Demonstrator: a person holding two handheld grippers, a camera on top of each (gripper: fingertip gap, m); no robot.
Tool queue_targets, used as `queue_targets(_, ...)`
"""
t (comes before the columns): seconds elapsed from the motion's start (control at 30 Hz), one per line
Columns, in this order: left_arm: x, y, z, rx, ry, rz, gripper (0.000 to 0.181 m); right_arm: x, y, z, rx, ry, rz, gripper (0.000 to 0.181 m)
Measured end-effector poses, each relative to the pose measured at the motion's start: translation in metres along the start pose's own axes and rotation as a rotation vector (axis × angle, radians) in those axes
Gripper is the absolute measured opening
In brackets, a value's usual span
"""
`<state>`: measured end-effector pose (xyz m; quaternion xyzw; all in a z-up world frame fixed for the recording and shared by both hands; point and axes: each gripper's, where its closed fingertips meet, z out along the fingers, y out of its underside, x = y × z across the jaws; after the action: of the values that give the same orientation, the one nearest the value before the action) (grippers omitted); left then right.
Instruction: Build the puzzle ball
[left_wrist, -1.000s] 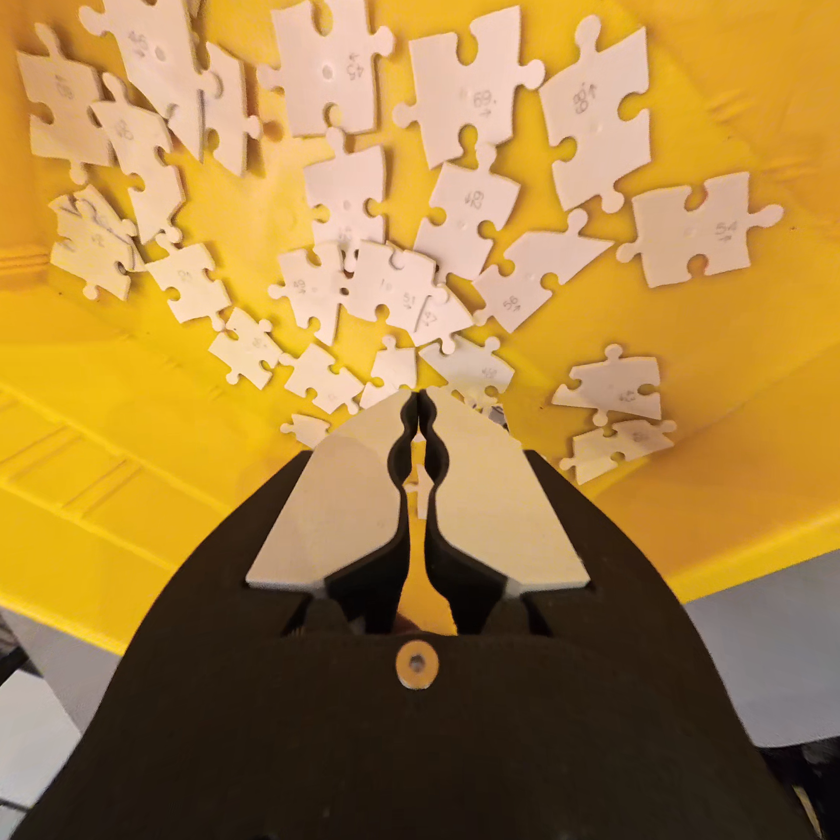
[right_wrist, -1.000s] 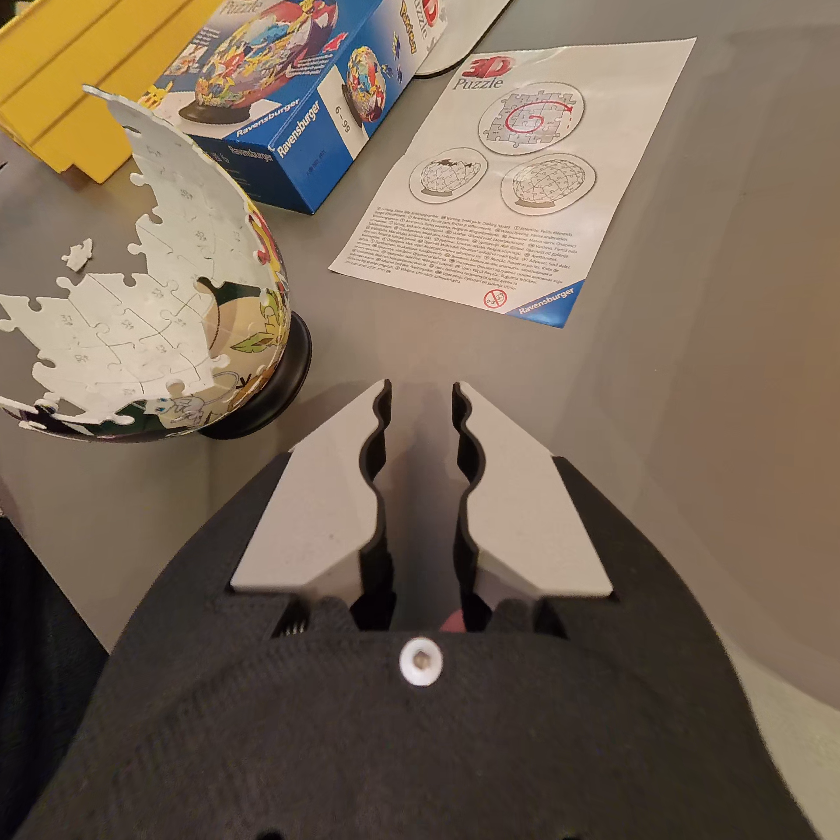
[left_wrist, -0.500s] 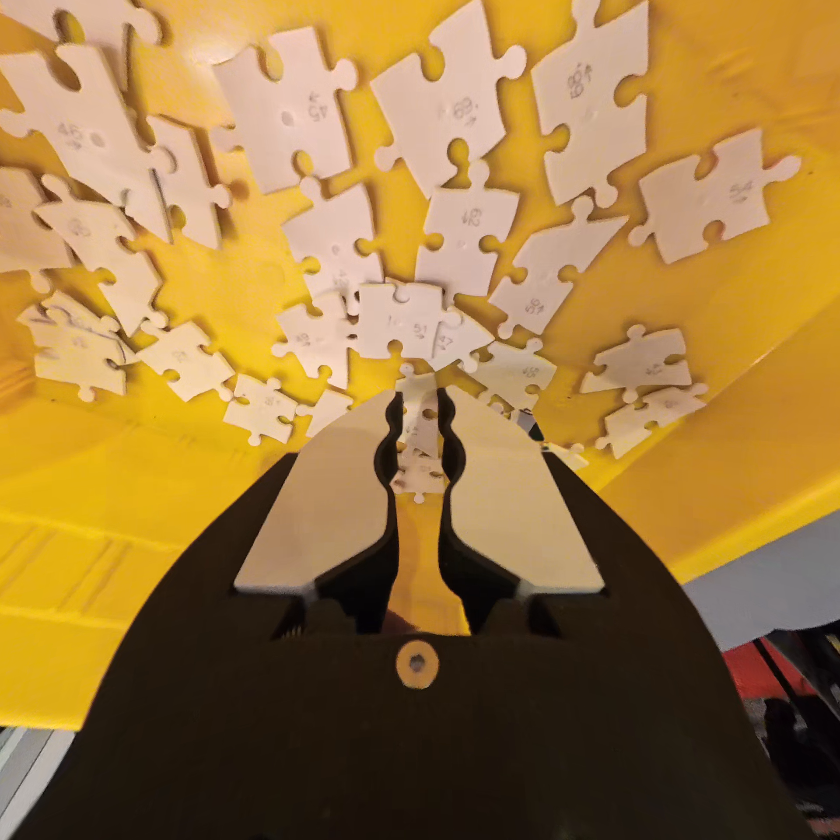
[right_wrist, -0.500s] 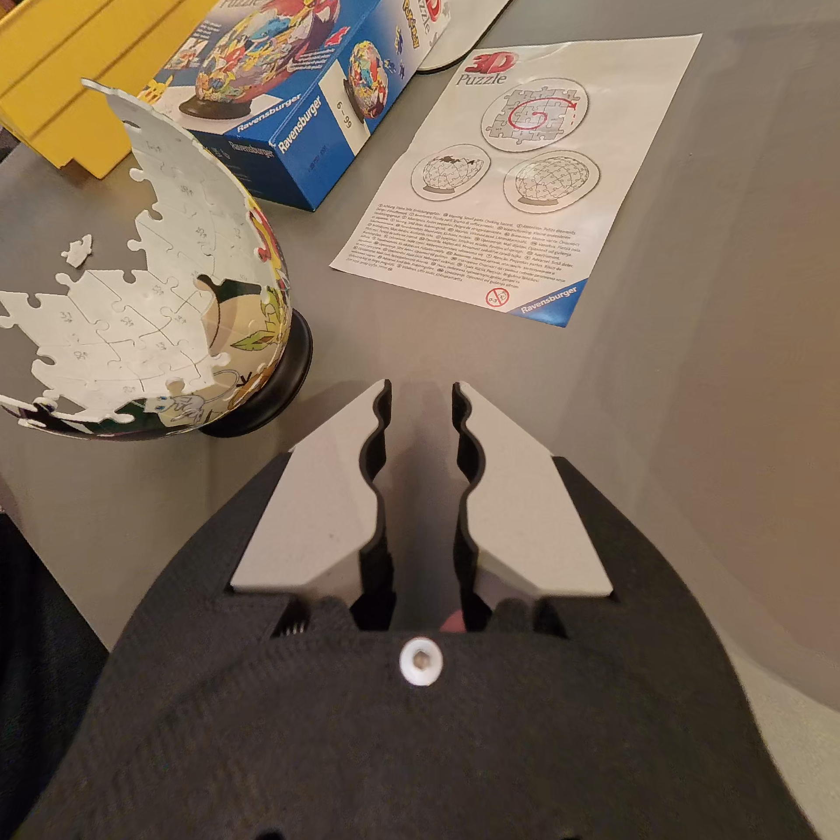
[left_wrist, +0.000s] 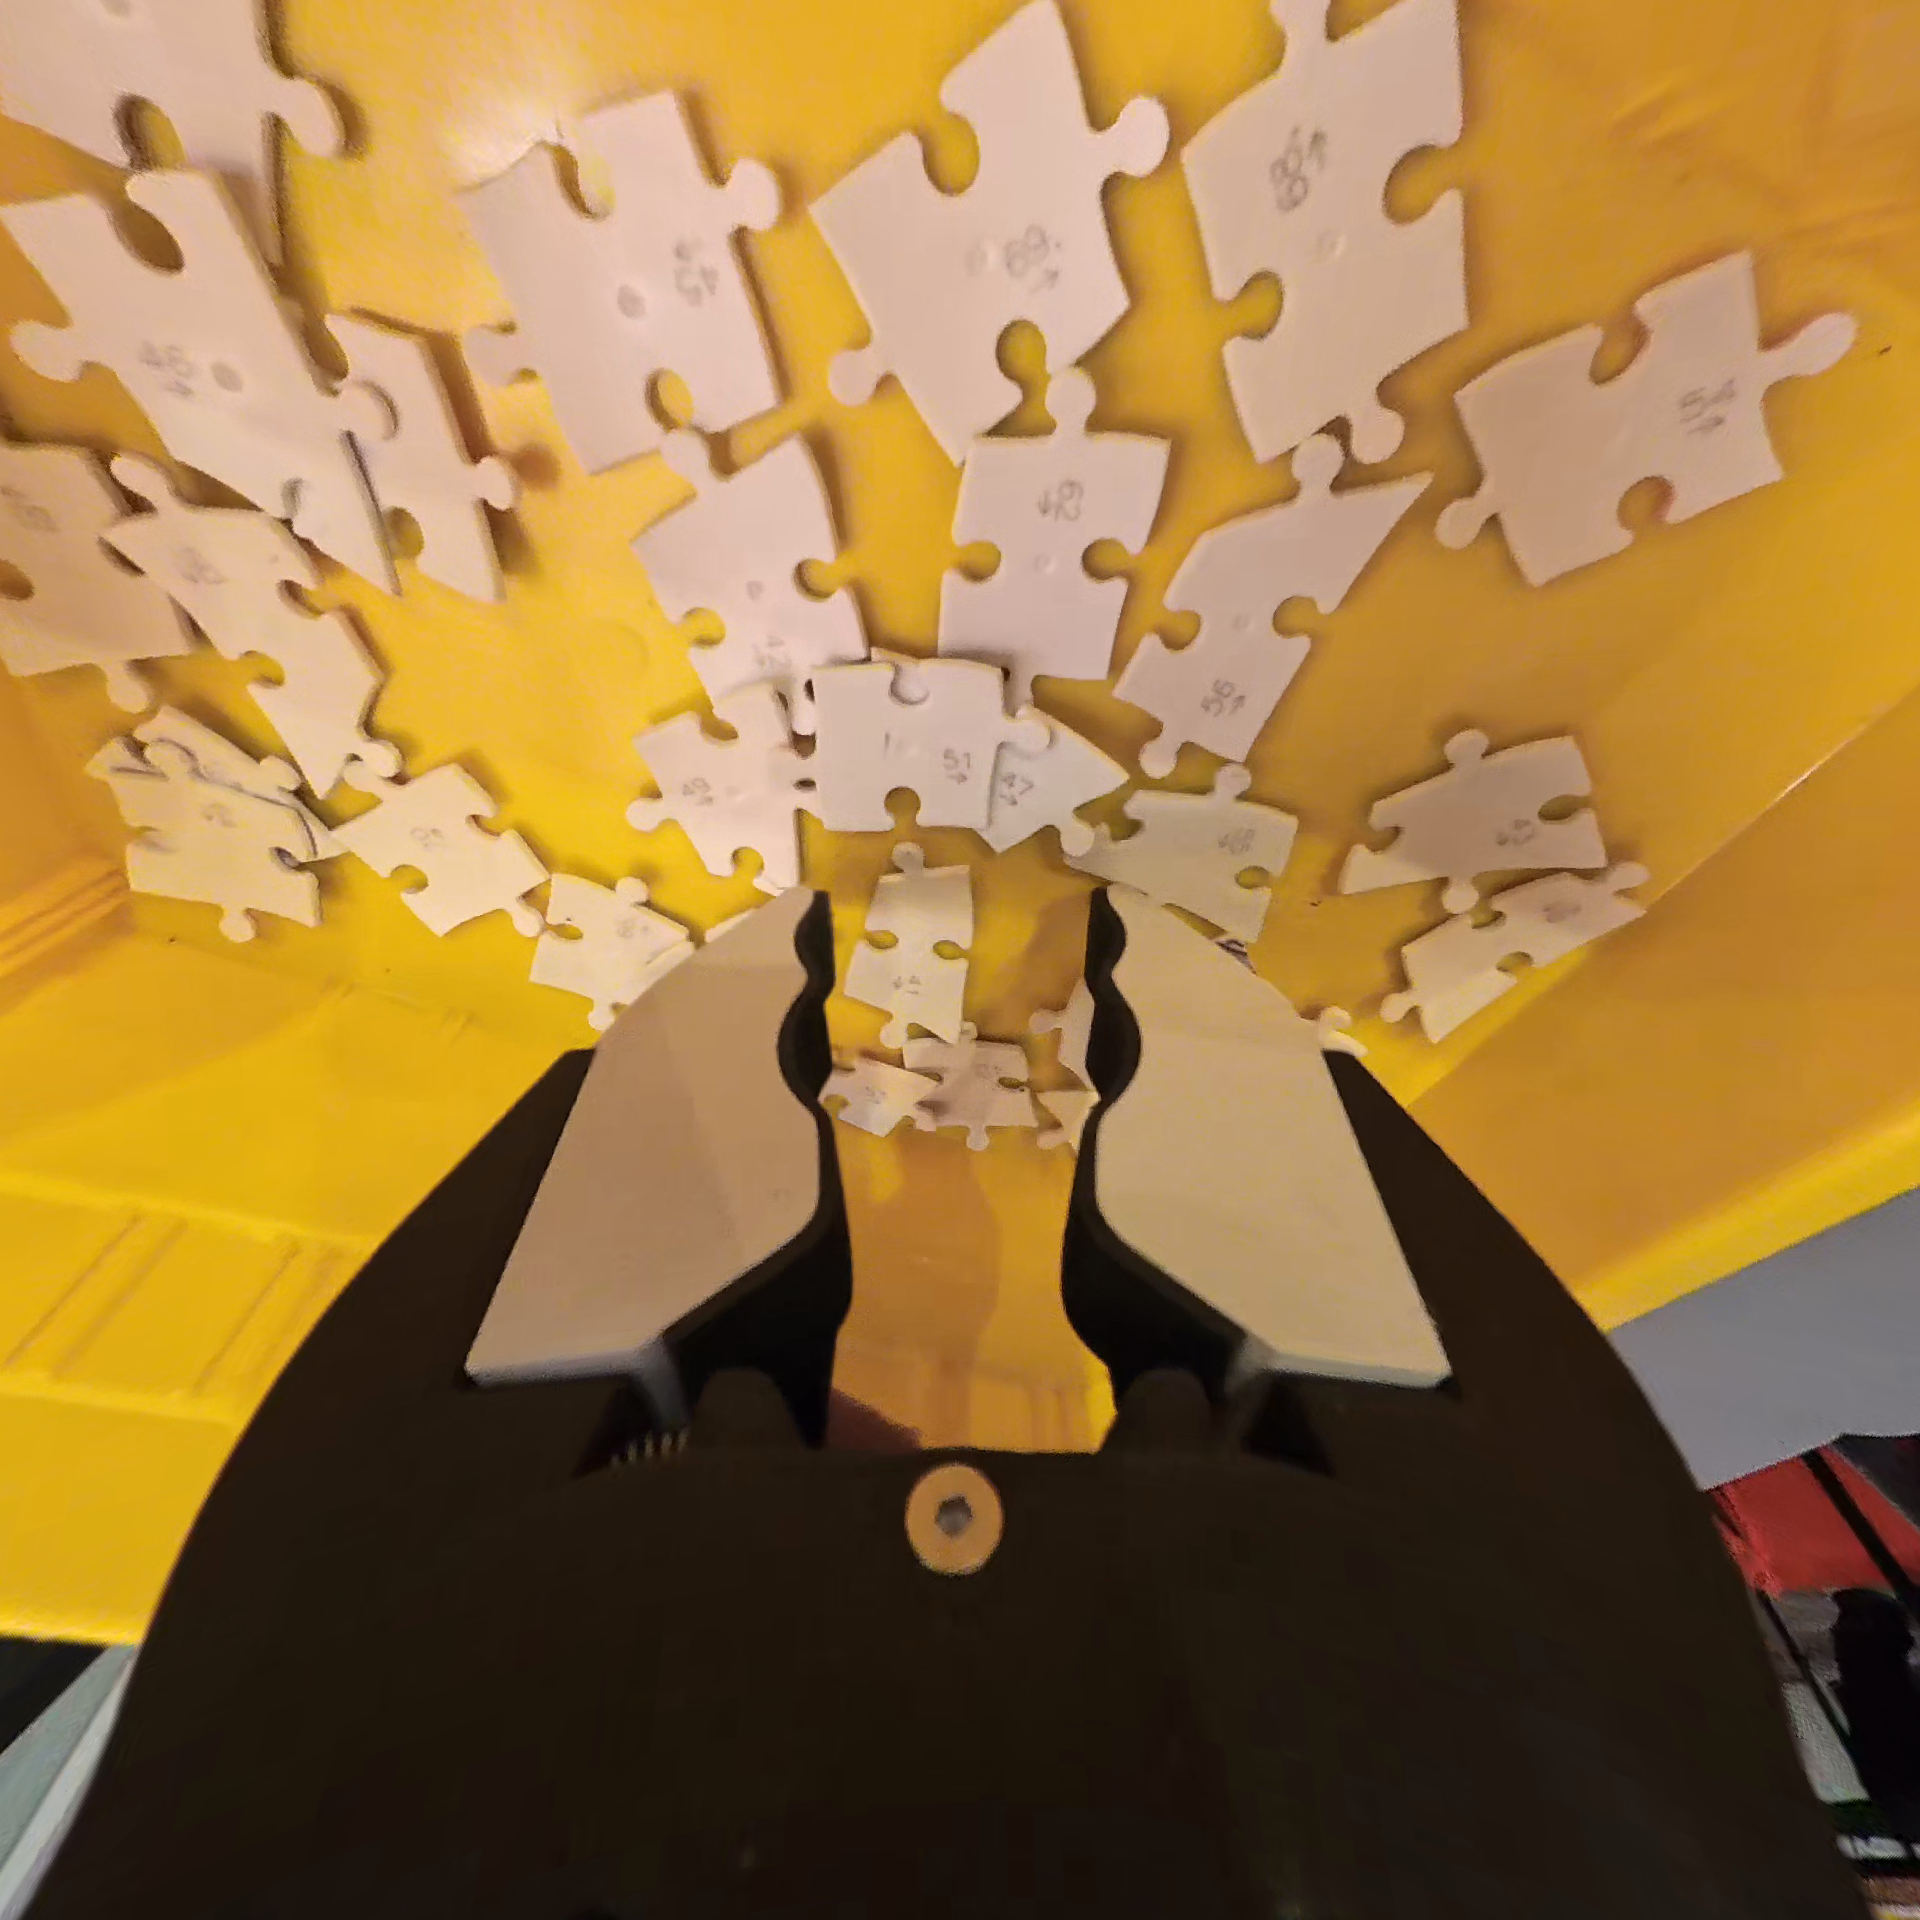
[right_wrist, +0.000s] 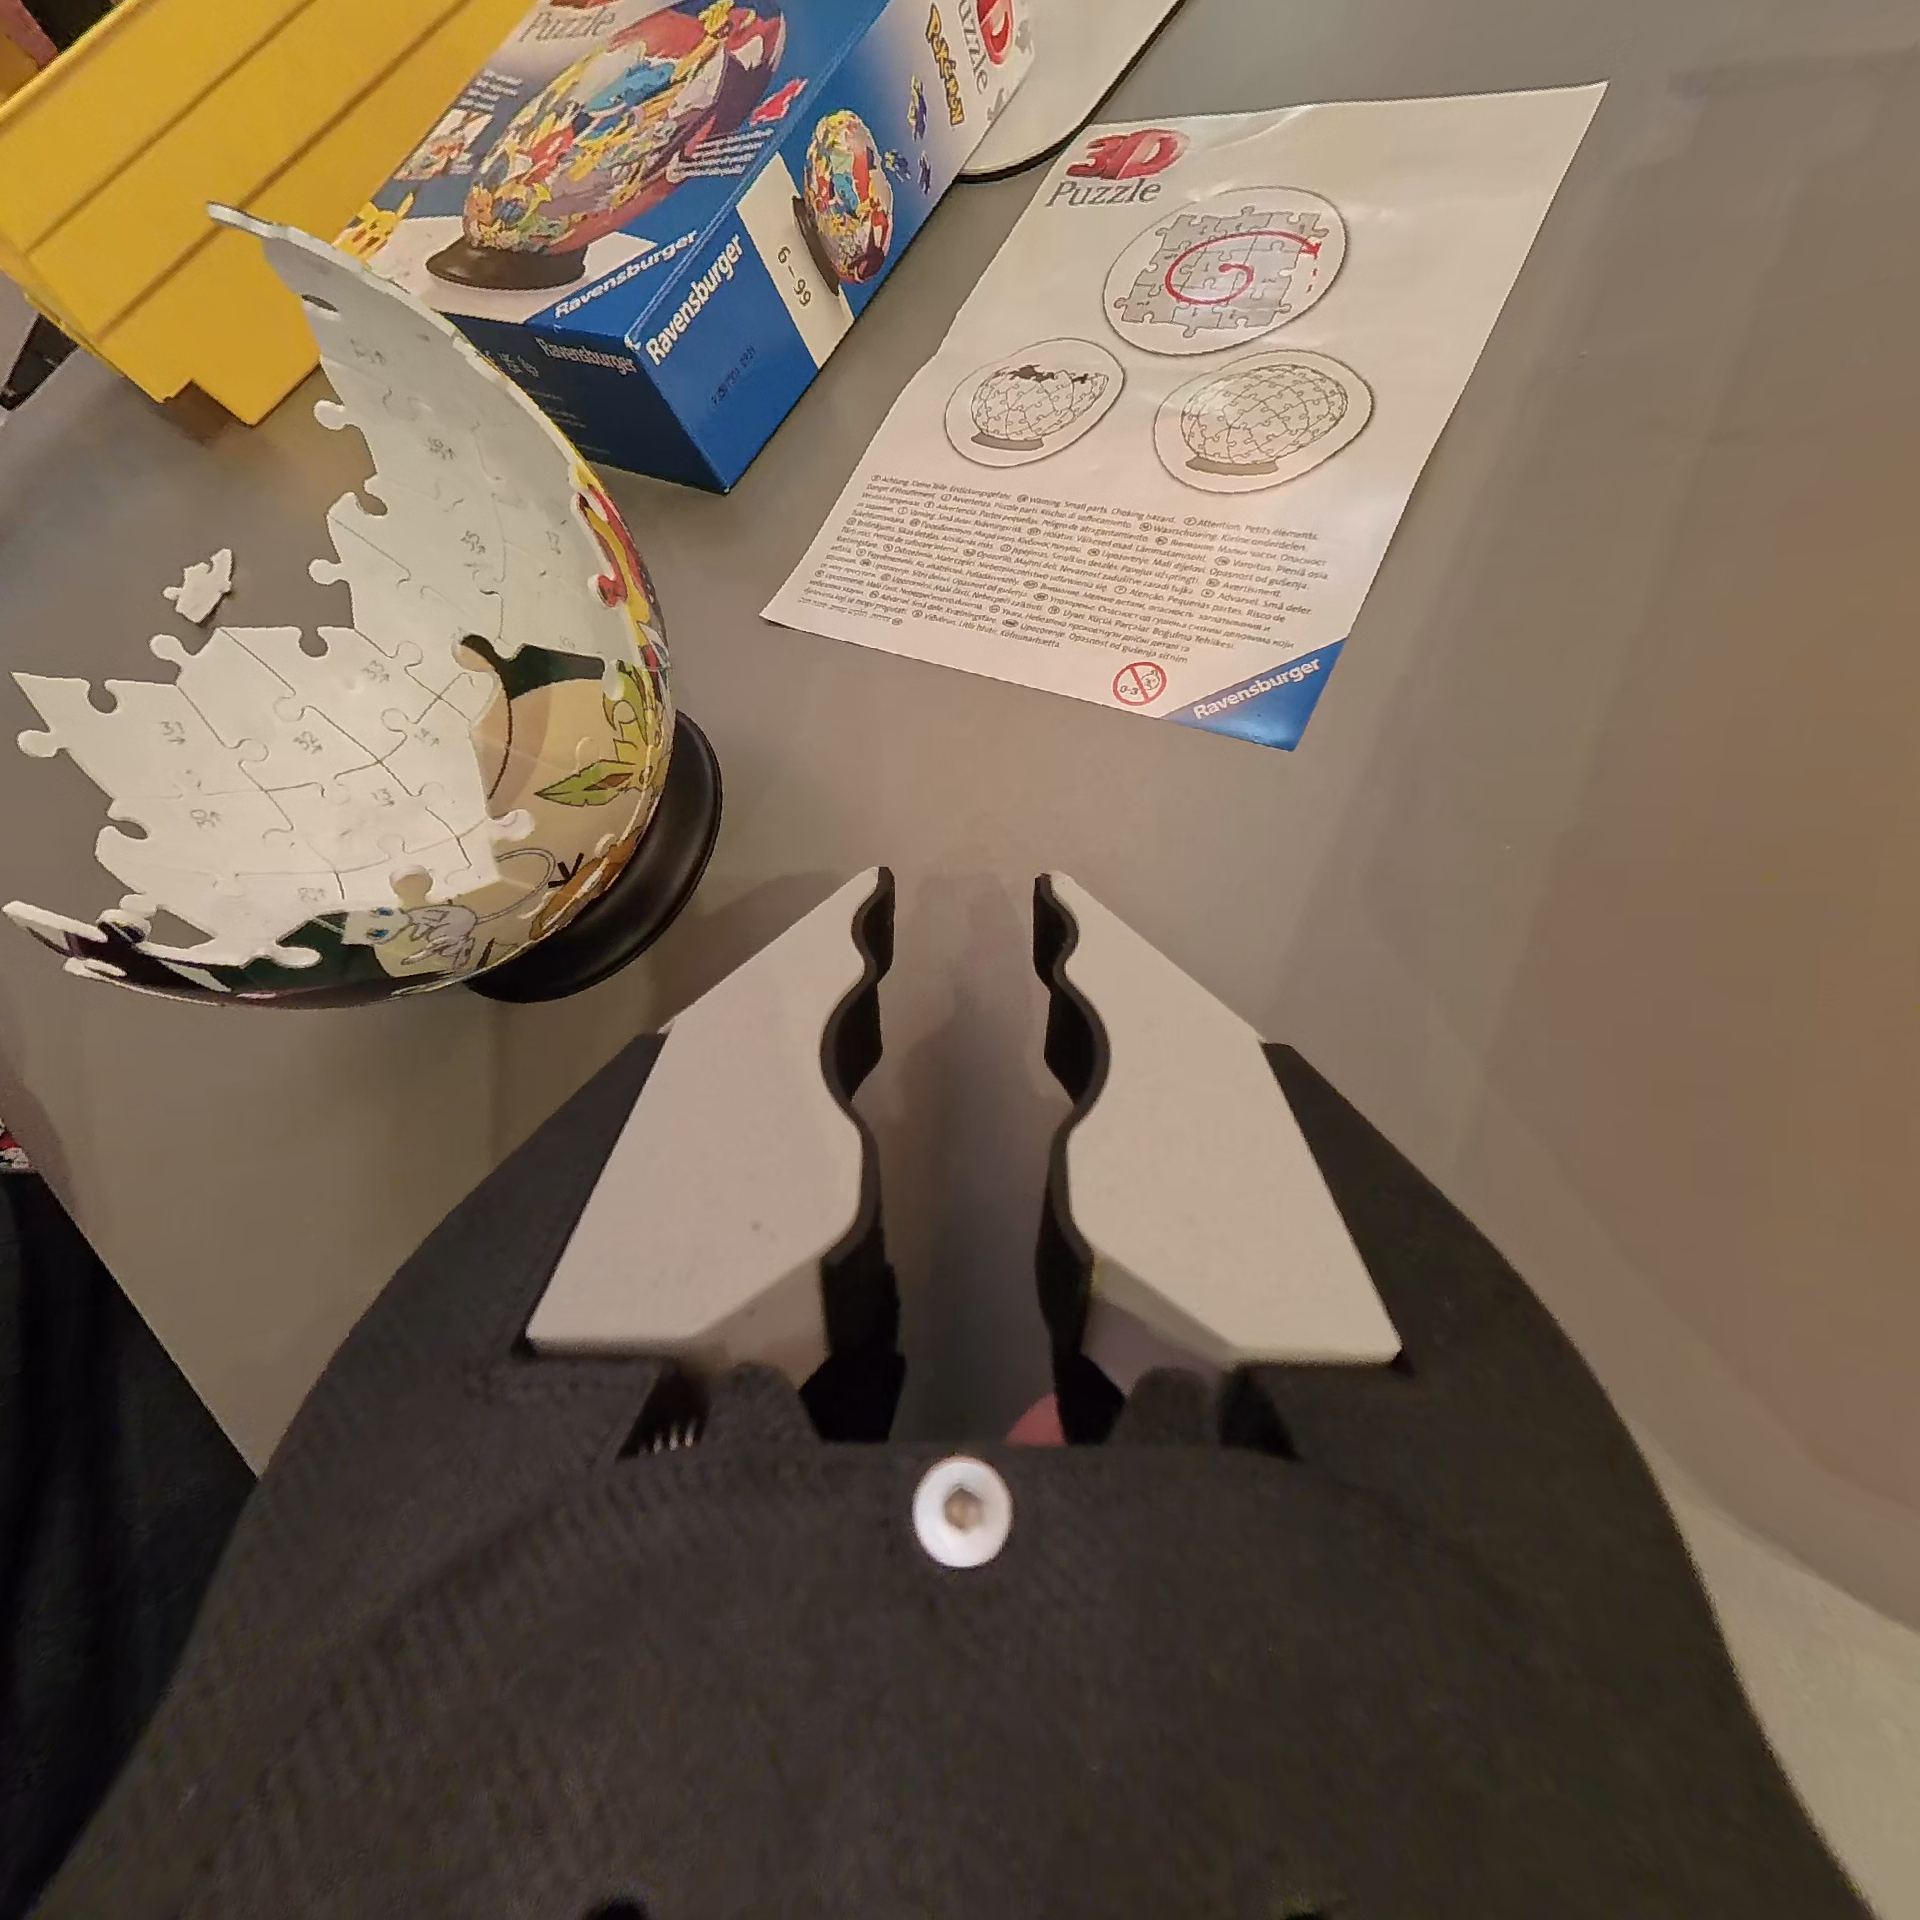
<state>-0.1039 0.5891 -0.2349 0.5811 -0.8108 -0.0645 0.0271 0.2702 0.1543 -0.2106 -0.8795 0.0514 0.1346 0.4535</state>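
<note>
Several white puzzle pieces lie face down in a yellow bin. My left gripper is open and empty above them, with one white piece lying between its fingertips on the bin floor. A few small pieces lie just behind it. In the right wrist view the half-built puzzle ball sits on a black stand at the left. My right gripper is open and empty over the grey table, to the right of the ball.
A blue puzzle box and a paper instruction sheet lie on the grey table beyond the ball. The yellow bin's outside is at the far left. One loose piece lies beside the ball. There is about 60 cm between the tips of the two grippers.
My left gripper has opened from shut and moved closer over the pieces, and one piece now lies between its fingers. The right gripper has hardly moved.
</note>
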Motion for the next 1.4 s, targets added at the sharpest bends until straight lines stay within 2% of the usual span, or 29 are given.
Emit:
queue_targets(0.1,-0.001,0.000,0.001,-0.013,0.045,-0.007,0.045,0.000,0.000,0.000,-0.001,0.001,-0.001,0.026)
queue_targets(0.23,-0.014,0.000,0.001,-0.015,0.054,-0.042,0.018,0.000,0.000,0.000,0.000,-0.001,0.000,0.026)
queue_targets(0.4,-0.014,0.000,0.001,-0.040,0.049,-0.011,0.017,0.000,-0.001,-0.001,0.005,-0.005,0.001,0.026)
queue_targets(0.6,-0.010,0.001,-0.006,0.016,0.036,-0.054,0.016,-0.001,-0.001,-0.001,0.008,-0.011,0.006,0.026)
queue_targets(0.67,-0.010,-0.002,-0.029,0.084,0.014,-0.063,0.017,-0.001,-0.001,-0.001,0.008,-0.010,0.006,0.026)
queue_targets(0.73,-0.003,-0.015,-0.080,0.248,-0.009,-0.075,0.016,0.000,-0.001,-0.001,0.008,-0.009,0.008,0.026)
queue_targets(0.8,0.025,-0.031,-0.130,0.406,-0.012,-0.023,0.016,0.000,-0.001,-0.001,0.006,-0.009,0.014,0.026)
queue_targets(0.83,0.041,-0.036,-0.144,0.431,-0.030,0.014,0.016,0.001,-0.001,-0.001,0.005,-0.010,0.016,0.026)
queue_targets(0.9,0.084,-0.049,-0.153,0.450,-0.037,0.101,0.016,0.001,-0.001,0.000,0.005,-0.007,0.017,0.026)
queue_targets(1.0,0.168,-0.077,-0.130,0.470,0.053,0.267,0.017,0.001,0.000,0.000,0.000,-0.004,0.010,0.026)
queue_targets(1.07,0.220,-0.096,-0.106,0.494,0.169,0.318,0.017,0.000,0.001,0.001,-0.003,-0.002,0.005,0.026)
queue_targets(1.13,0.232,-0.104,-0.075,0.437,0.099,0.328,0.017,0.000,0.001,0.001,-0.008,0.000,0.000,0.026)
queue_targets(1.23,0.244,-0.121,-0.049,0.451,0.102,0.263,0.017,0.000,0.002,0.001,-0.011,0.003,-0.006,0.026)
queue_targets(1.3,0.246,-0.121,-0.035,0.412,0.063,0.274,0.017,0.000,0.002,0.001,-0.011,0.007,-0.008,0.026)
queue_targets(1.4,0.248,-0.121,-0.031,0.431,0.068,0.249,0.035,0.000,0.002,0.002,-0.013,0.013,-0.014,0.026)
